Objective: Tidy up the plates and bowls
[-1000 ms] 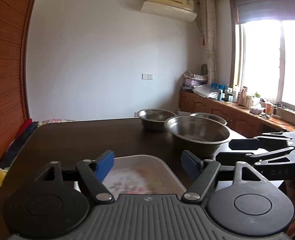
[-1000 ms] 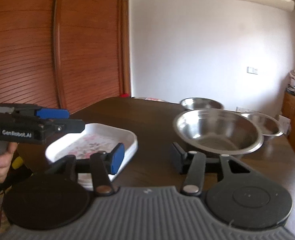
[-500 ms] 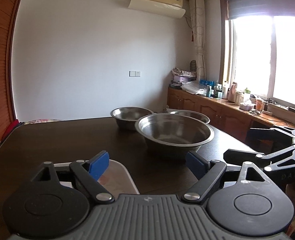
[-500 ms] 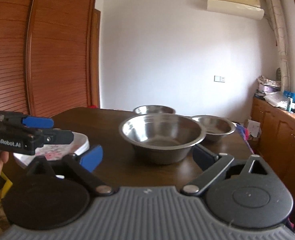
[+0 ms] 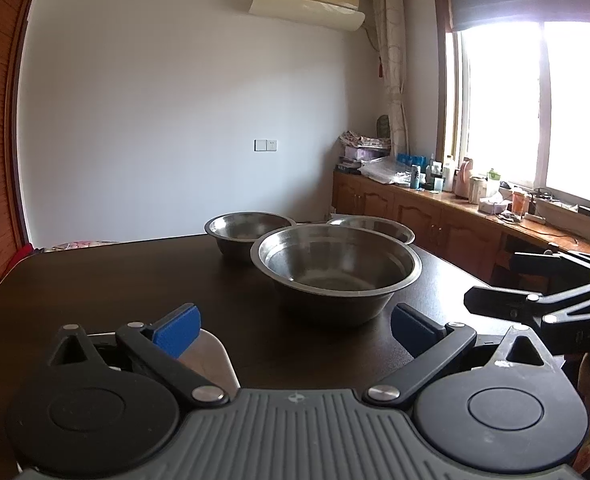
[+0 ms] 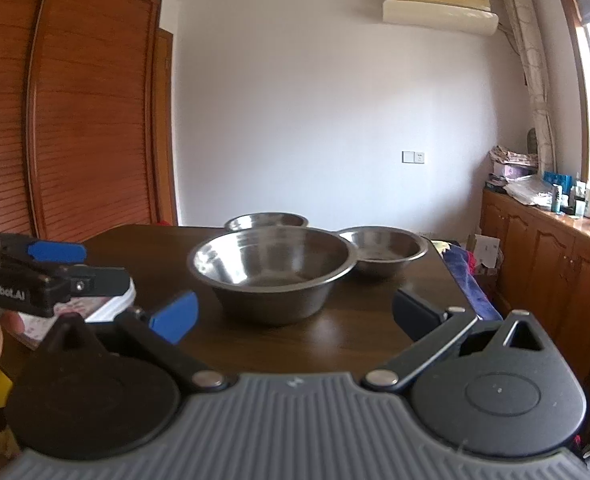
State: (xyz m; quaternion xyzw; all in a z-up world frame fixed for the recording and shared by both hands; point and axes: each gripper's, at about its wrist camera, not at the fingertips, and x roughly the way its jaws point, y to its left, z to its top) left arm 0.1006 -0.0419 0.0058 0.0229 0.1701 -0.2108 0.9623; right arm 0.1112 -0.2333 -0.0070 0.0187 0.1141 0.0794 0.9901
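In the left wrist view, the left gripper (image 5: 291, 326) is spread wide and empty, aimed at the big bowl (image 5: 337, 270) standing upright, mouth up, mid-table (image 5: 95, 280); a round bowl has no long axis. Two smaller bowls (image 5: 249, 229) sit just behind it, and a plate (image 5: 211, 356) lies low by the left finger. In the right wrist view, the right gripper (image 6: 295, 312) has just been opening and is released, nothing between its jaws, facing the same bowl. I judge the step is reaching for that bowl: come in level and take the near rim squarely, one finger inside, so it does not tip.
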